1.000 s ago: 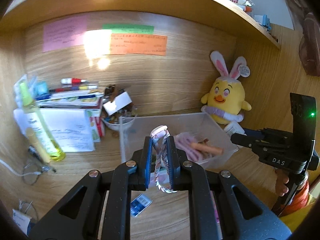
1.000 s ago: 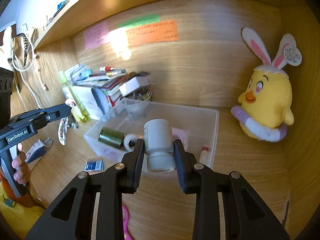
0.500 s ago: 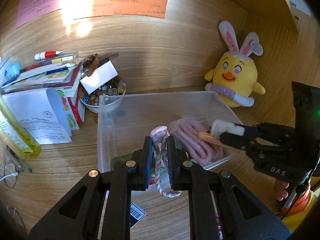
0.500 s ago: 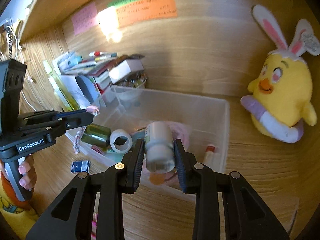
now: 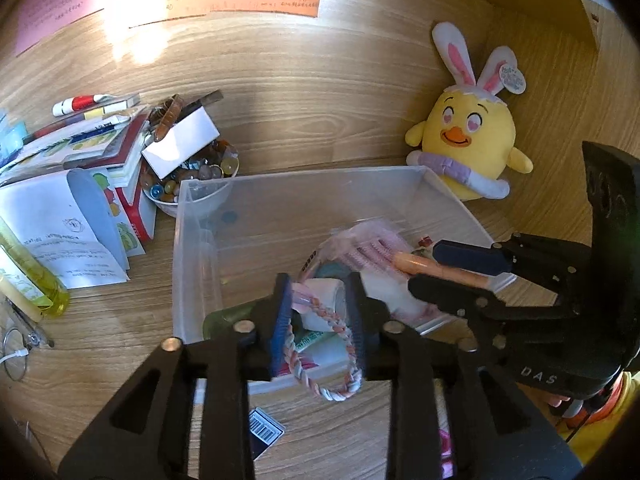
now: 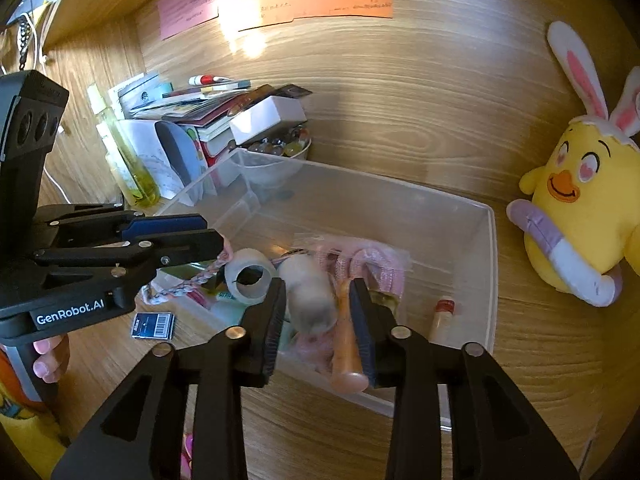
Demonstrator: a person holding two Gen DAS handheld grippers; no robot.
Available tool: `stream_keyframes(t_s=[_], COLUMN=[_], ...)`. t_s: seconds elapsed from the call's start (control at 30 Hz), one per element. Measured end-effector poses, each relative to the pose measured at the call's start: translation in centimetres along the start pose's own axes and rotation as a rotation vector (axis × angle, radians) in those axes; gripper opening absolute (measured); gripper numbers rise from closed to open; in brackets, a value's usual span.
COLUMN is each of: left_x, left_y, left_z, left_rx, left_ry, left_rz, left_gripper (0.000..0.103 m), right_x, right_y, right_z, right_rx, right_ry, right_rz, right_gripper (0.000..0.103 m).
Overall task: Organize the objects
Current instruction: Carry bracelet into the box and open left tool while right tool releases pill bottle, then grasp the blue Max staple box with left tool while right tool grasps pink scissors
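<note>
Both tools hang over the clear plastic storage bin (image 5: 188, 240) that sits on the wooden bench (image 5: 100, 320) inside a wood-panelled alcove.

The left tool (image 5: 320, 312) has its jaws opening. A braided pink, orange and white cord loop (image 5: 320, 360) lies between its blue-lined pads and droops over the bin's near wall. It rests against both pads, but I cannot tell whether they pinch it.

The right tool (image 6: 318, 312) is opening its jaws too. Between them is a white plastic bottle (image 6: 308, 292), blurred, lying among the things in the bin with a gap to the pads. Just beside the bottle, against the right pad, lies an orange-peach tube (image 6: 346, 356). A fingertip (image 6: 48, 364) of the person's left hand shows under the left tool's handle in the right wrist view.

Inside the bin there are also a roll of translucent tape (image 6: 250, 278), a pink ribbed bundle in a clear wrapper (image 6: 372, 264), and a small pale tube with a red cap (image 6: 442, 316) near the right wall.

Behind the bin, to the right, a yellow plush chick with rabbit ears (image 5: 468, 140) leans against the back panel. To the left stand a bowl of glass marbles (image 5: 192, 184), a stack of booklets (image 5: 80, 152) and a yellow-green bottle (image 5: 36, 284). A small dark barcode card (image 5: 264, 430) lies on the bench in front of the bin.
</note>
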State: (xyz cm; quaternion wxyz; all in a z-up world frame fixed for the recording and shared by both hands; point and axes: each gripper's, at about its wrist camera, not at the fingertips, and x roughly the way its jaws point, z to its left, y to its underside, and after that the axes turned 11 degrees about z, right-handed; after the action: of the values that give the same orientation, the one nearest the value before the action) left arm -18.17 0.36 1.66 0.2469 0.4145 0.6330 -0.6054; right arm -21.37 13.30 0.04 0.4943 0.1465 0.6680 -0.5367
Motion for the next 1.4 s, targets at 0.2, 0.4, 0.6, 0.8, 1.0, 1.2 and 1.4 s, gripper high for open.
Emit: stream_keyframes(t_s=[0.2,0.4,0.6,0.8,1.0,1.2,1.4], left_x=[-2.5,-4.7,-5.6,-5.3,-3.4,-0.5,1.5], left_y=[0.5,1.6,3.2,5.5,7.5,8.6,8.7], left_z=[-0.5,-1.0,-0.5,1.0,2.3,2.3,3.0], left_rx=[-0.001,0.009,-0.013,-0.045,-0.071,-0.018,-0.001], left_ry=[-0.022,-0.069,-0.127,-0.162,-0.168,-0.173,-0.145], left_rz=[-0.066,-0.115,-0.112,-0.057,0.040,0.131,0.196], left_gripper=[0.058,0.078,0.095,0.099,0.099,0.099,0.081], right_x=[-1.6,-3.7,-5.3,-6.0,-5.0,-3.6,-2.6], right_y=[0.5,1.5,3.3,6.3,10.3,13.2,14.8], right_z=[0.5,0.9,1.4,1.8,2.4,2.8,3.8], right_rx=[-0.018,-0.030,-0.050,-0.058,-0.072,-0.073,-0.107], right_ry=[0.021,0.021,0.033,0.011,-0.030,-0.103,-0.104], right_rz=[-0.035,-0.069,-0.076,-0.056,0.036,0.129,0.173], right_gripper=[0.046,0.054,0.063,0.068,0.068,0.066,0.044])
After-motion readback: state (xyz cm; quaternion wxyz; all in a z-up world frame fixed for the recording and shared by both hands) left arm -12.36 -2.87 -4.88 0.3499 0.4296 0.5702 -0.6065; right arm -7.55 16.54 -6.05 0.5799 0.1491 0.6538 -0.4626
